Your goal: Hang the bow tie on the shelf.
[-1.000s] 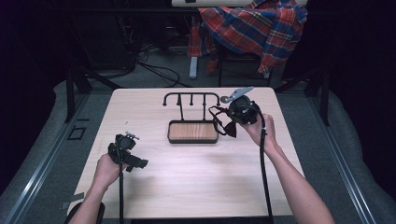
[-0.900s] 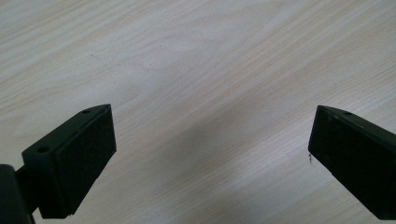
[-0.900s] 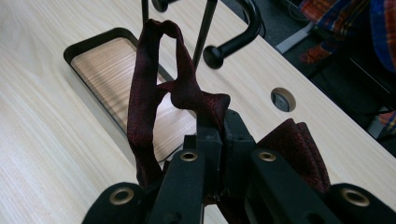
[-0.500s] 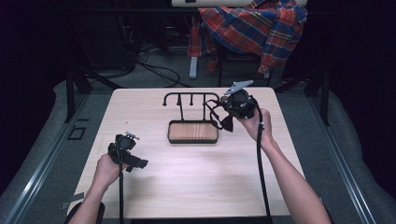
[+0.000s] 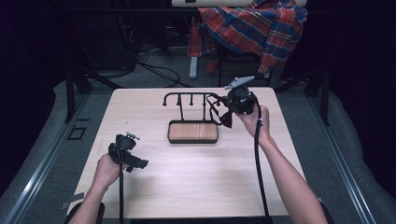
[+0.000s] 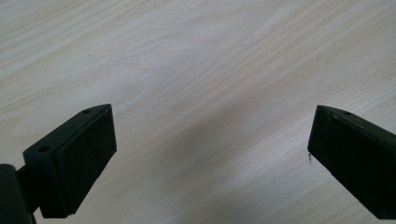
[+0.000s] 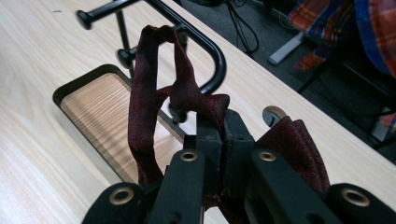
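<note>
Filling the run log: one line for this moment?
left hand-held gripper: open, over bare table | right hand-held gripper: shut on dark red strap | strap loop at black rack end | tray: empty

We can read no text, label, brand, number or sign anywhere in these views.
</note>
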{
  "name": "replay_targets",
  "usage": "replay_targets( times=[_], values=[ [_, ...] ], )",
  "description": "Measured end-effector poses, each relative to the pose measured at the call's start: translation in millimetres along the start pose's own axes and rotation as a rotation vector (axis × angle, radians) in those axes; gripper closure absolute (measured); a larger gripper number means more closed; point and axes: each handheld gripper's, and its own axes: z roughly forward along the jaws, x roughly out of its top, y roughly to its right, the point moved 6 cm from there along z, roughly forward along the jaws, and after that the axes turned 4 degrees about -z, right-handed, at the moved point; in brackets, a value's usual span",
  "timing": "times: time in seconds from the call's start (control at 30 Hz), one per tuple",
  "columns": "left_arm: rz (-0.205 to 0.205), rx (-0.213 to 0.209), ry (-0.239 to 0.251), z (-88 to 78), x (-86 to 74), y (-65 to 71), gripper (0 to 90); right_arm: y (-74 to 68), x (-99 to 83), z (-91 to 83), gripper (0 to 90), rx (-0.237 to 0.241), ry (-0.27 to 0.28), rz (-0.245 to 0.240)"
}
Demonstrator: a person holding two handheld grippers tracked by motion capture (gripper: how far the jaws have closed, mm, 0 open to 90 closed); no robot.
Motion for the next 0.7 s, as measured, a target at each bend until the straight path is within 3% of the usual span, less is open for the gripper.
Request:
replay_targets(
  times=[0.17,0.43,0.7],
  values=[
    [-0.001,-0.001,0.001,-0.2,-0.1,-0.4,1.2,7.2,-5.7,9.2,87.5,-0.003,-0.012,0.041],
    [0.000,-0.001,0.000,-0.3,0.0,-0.3,1.2,14.2,-23.6,29.0,87.3,0.052,-0.069,0.123],
    [0.000,0.000,0.001,-0.4,-0.2,-0.4,1.2,10.2,-31.9,42.1,86.8,0.090,-0.112,0.130]
  ],
)
